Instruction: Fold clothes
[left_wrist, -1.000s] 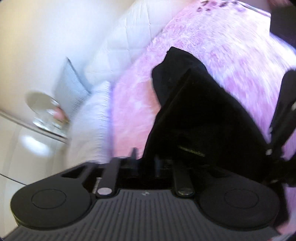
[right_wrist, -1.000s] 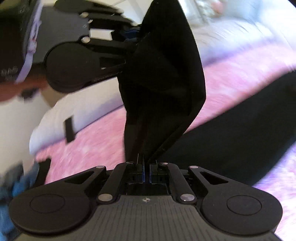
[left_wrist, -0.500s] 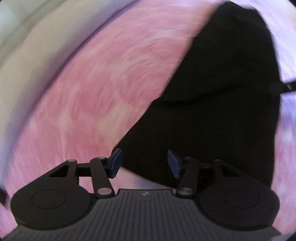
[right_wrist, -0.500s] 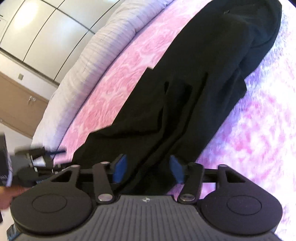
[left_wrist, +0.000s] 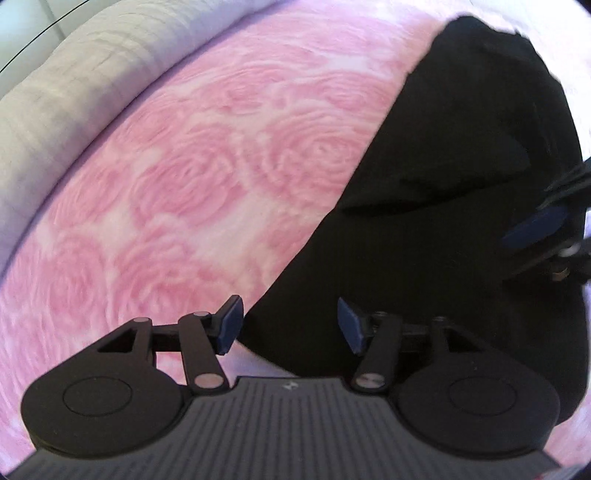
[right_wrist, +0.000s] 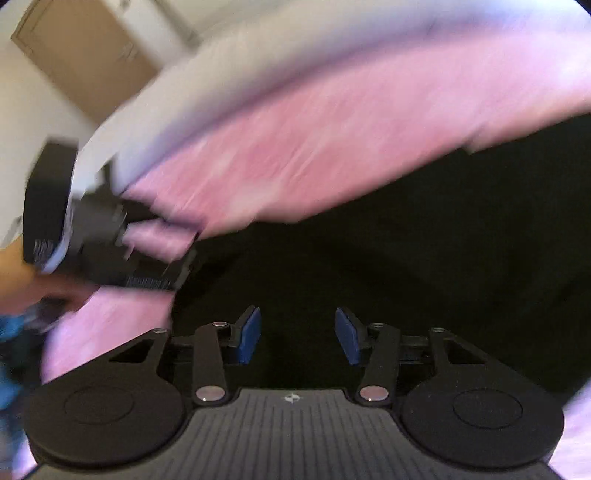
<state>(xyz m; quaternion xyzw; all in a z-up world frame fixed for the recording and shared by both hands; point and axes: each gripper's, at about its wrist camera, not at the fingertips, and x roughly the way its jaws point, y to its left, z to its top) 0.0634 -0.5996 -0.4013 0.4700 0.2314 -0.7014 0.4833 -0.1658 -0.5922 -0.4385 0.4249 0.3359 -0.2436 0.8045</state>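
A black garment lies spread on a pink rose-patterned bedspread. My left gripper is open just above the garment's near left edge, with nothing between its blue pads. At the right edge of the left wrist view, the right gripper shows over the cloth. In the right wrist view my right gripper is open over the black garment, empty. That view is blurred by motion. The left gripper appears there at the left, held by a hand.
A white quilted bed edge runs along the far left of the bedspread. In the right wrist view a brown cabinet stands beyond the bed, and blue fabric shows at the lower left.
One second ago both grippers were shut on the lifted black garment. They let it go onto the bed and now stand open just above it; the right view has swung left.
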